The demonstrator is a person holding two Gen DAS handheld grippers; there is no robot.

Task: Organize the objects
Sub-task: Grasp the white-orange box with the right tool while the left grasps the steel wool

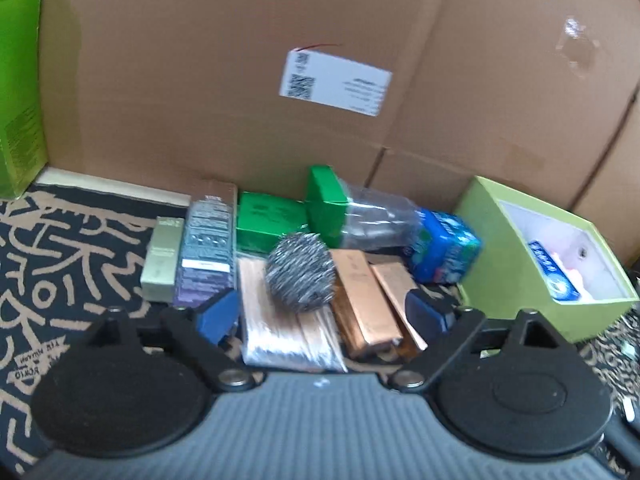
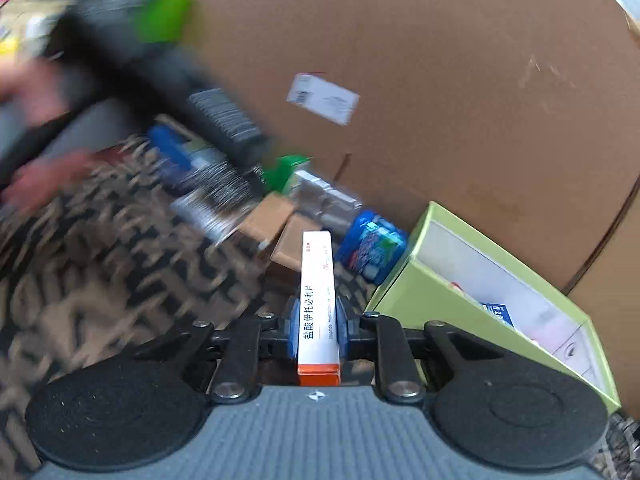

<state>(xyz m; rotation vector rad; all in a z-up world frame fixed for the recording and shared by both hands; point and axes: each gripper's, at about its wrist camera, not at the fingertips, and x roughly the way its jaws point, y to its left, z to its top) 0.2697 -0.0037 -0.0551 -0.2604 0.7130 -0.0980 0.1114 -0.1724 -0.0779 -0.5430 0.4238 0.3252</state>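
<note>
My right gripper is shut on a white and orange medicine box, held on edge and pointing forward. To its right stands an open light-green box with a blue carton inside. My left gripper stands open over a pile on the rug; its blue pads press on nothing. Between them lie a steel scourer ball, a shiny silver packet and two copper boxes. The same light-green box holds a toothpaste carton.
The pile also holds a purple box, a pale green box, green boxes, a clear bottle and a blue pack. A cardboard wall backs the patterned rug. A blurred hand shows at left.
</note>
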